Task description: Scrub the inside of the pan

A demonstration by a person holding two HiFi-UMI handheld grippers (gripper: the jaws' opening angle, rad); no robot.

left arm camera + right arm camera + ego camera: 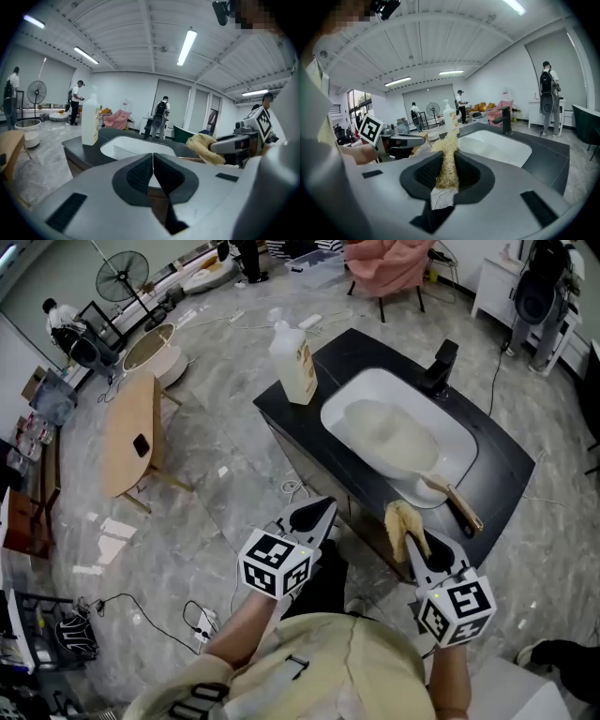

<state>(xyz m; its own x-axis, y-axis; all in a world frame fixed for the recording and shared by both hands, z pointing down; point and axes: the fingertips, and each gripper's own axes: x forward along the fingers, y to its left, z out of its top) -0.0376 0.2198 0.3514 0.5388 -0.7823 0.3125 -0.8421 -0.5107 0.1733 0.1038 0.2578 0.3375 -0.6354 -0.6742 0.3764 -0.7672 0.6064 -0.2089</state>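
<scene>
A pale pan [389,437] lies in the white sink [349,395] of a black counter, its wooden handle [461,505] pointing toward the near right edge. My right gripper [412,540] hangs just before that edge, shut on a yellow loofah scrubber [401,524] that sticks up between its pads [447,159]. My left gripper [319,510] is beside it on the left, short of the counter, with its jaws pressed together and nothing in them [153,157]. From the left gripper view the scrubber [206,146] shows at the right, above the sink [131,145].
A detergent bottle [293,362] stands on the counter's far left corner and a black faucet [439,367] behind the sink. A wooden table [131,432], a fan [122,276], a pink chair [384,263] and floor cables surround the counter. People stand far back.
</scene>
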